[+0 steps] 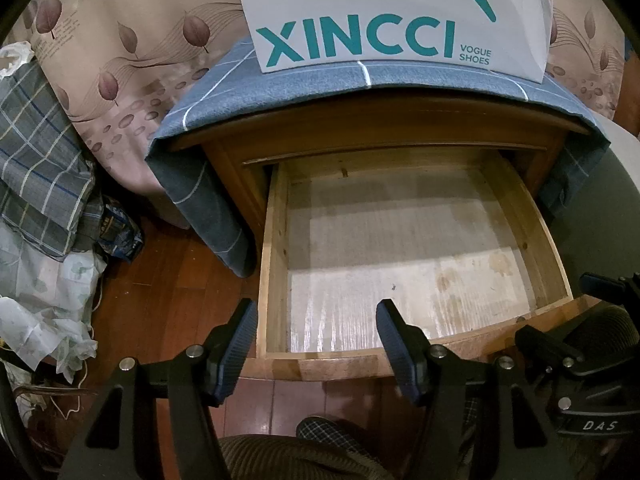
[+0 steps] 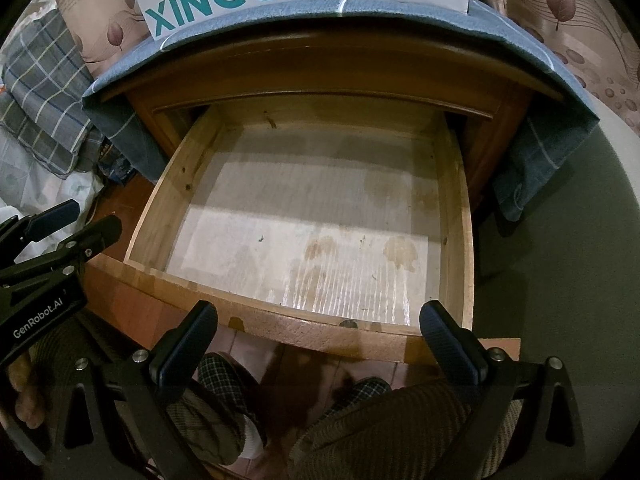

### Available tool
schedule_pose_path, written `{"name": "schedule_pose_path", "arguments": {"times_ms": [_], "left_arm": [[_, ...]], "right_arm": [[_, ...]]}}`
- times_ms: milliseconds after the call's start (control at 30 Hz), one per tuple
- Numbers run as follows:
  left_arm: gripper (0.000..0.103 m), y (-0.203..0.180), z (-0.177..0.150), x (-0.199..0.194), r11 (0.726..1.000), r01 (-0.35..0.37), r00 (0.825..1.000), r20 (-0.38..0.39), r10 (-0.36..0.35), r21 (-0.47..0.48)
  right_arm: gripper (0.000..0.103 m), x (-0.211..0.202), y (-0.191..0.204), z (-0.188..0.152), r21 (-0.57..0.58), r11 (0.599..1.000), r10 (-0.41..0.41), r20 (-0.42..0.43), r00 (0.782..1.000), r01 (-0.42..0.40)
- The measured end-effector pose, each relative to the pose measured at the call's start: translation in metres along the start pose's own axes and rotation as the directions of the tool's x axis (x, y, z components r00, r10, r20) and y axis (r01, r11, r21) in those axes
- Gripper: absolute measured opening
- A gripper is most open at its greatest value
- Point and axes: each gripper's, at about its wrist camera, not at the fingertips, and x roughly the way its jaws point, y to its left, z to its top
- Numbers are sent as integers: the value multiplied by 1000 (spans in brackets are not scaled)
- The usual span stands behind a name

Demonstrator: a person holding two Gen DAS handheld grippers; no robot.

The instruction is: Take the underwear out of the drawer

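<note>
Hovering above the front rail, both tongs stand apart with nothing between their pads: the left gripper point(image 1: 318, 344) is about half open and the right gripper point(image 2: 320, 344) gapes rather wider, each angled down toward the drawer point(image 2: 454, 216). Below them the person's knees in corduroy and checked slippers sit close against the drawer front, over the reddish wooden floor point(image 1: 168, 280). Inside, the pulled-out drawer shows only its pale liner point(image 2: 304, 216), stained and scuffed, with no underwear anywhere on the visible bottom. Either the garment is already out or it lies somewhere these views do not reach, and I cannot tell which. The nearest cloth is the heap of plaid fabric point(image 1: 40, 168) and crumpled white material on the floor to the left, well apart from the drawer.

The risks, as I judge them: reaching in would close the pads on nothing, or snag and lift the liner. Grabbing from the floor heap would take the wrong cloth. A knee could knock the drawer. Farther back, the blue checked cloth point(image 1: 320, 80) drapes over the nightstand and hangs beside the opening, so a careless lift could catch it and drag down the XINCCI shoe box point(image 1: 392, 16) standing on top
</note>
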Motion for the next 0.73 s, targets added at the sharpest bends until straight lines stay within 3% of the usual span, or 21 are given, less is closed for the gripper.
{"name": "schedule_pose_path", "arguments": {"times_ms": [733], "left_arm": [[63,3,0,1,999,34,999,-8,-34,-5]], "right_arm": [[100,1,0,0,-1,1000,0,-1,1000,0]]}}
